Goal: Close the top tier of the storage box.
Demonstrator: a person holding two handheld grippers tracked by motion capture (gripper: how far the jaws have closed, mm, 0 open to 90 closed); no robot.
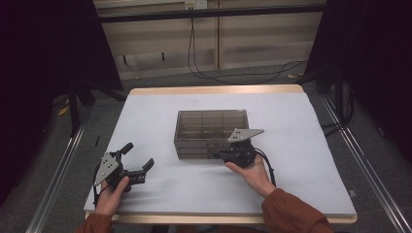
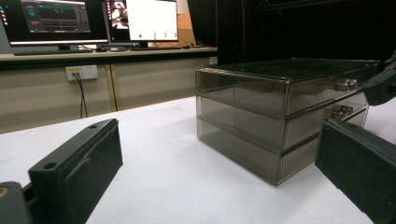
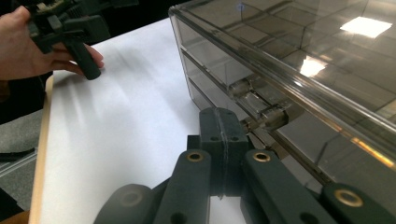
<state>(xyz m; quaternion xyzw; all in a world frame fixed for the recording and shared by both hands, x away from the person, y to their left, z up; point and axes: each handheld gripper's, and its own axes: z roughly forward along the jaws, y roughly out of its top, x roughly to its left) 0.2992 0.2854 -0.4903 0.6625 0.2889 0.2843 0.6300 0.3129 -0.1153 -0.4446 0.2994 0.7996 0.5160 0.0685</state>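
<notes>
Looking down: drawer box (image 1: 212, 133) mid-counter (image 1: 311, 160); right gripper (image 1: 224, 156) against its near front, left gripper (image 1: 137, 160) well apart, jaws spread. Left gripper view: box lies ahead-right. Right gripper view: jaws pressed together just short of a drawer knob (image 3: 272, 115).

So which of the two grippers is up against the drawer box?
The right gripper, its jaws closed at the handles on the smoky drawer box. The left gripper sits open, well clear on the white table.
</notes>
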